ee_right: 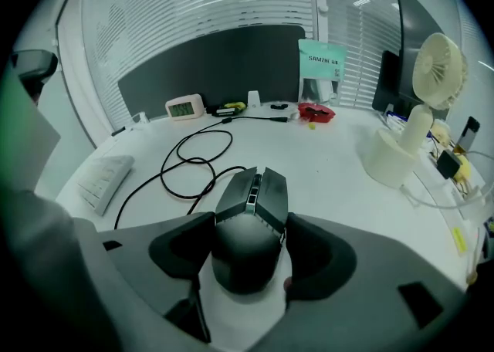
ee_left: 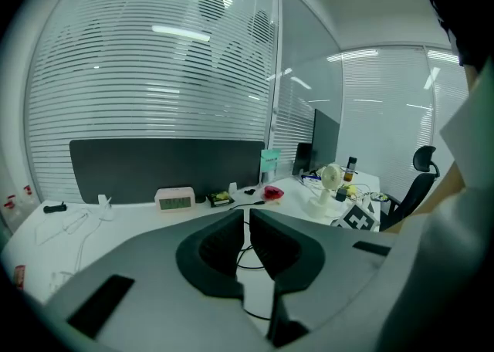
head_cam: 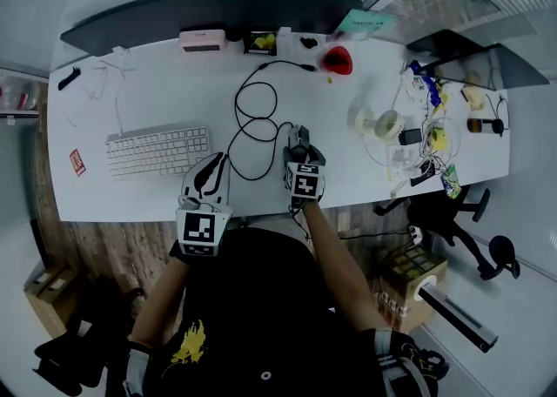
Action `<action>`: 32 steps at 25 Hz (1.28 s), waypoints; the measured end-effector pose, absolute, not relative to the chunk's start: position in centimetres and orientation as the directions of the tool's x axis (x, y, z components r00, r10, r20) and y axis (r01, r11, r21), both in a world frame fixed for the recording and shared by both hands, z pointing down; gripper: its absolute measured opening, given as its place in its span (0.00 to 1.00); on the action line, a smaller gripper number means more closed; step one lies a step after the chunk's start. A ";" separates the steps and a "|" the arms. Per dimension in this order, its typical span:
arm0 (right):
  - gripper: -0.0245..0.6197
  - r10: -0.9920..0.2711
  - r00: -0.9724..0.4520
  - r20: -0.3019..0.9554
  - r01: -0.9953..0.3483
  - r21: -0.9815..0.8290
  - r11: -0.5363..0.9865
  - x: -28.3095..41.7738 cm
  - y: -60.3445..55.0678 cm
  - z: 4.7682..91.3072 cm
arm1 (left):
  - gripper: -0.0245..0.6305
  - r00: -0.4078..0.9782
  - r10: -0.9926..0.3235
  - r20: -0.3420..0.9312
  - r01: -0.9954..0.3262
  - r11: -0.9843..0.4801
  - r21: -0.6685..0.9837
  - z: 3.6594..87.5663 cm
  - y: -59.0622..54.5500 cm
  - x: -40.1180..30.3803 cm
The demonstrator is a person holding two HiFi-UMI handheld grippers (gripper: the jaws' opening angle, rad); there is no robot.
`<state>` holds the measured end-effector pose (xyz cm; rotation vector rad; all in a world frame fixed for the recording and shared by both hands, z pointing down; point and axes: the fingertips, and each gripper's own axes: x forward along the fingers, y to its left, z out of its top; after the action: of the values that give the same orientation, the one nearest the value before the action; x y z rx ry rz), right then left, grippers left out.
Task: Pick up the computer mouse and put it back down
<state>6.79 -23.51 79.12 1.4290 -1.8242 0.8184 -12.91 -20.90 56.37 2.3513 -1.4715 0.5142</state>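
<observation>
Head view: 2 grippers over white desk (head_cam: 348, 169) near its front edge, left gripper (head_cam: 211, 164) just right of 1 keyboard (head_cam: 158, 150), right gripper (head_cam: 300, 144) further right. Left gripper view: 2 jaws nearly together, nothing btwn, 1 clock (ee_left: 174, 198) at desk's back. Right gripper view: 2 jaws pressed on sides of 1 computer mouse (ee_right: 248, 235) sitting on desk, 1 black cable (ee_right: 193, 161) looping ahead, 1 fan (ee_right: 432, 103) at right.
</observation>
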 end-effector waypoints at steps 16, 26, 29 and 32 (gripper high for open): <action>0.49 -0.714 -0.231 0.661 -0.957 -0.020 0.291 7.0 -23.5 69.0 | 0.09 0.417 -0.821 0.390 -0.898 -0.438 0.038 52.4 -16.8 -12.4; 0.49 -0.836 -0.284 0.469 -0.950 -0.018 0.313 5.3 -24.7 56.6 | 0.09 0.320 -0.919 0.230 -0.938 -0.341 -0.056 44.6 -16.1 -16.9; 0.49 -0.859 -0.343 0.379 -0.930 -0.007 0.368 3.9 -24.6 51.4 | 0.09 0.310 -0.933 0.180 -0.941 -0.328 -0.081 42.0 -16.3 -17.4; 0.49 -0.881 -0.382 0.280 -0.914 0.026 0.405 2.5 -24.3 45.6 | 0.09 0.311 -0.940 0.139 -0.940 -0.325 -0.100 39.7 -16.4 -17.7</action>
<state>2.47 -24.33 45.61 1.5770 -2.4142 0.1936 -17.70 -16.37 39.68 2.5436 -1.8251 0.2696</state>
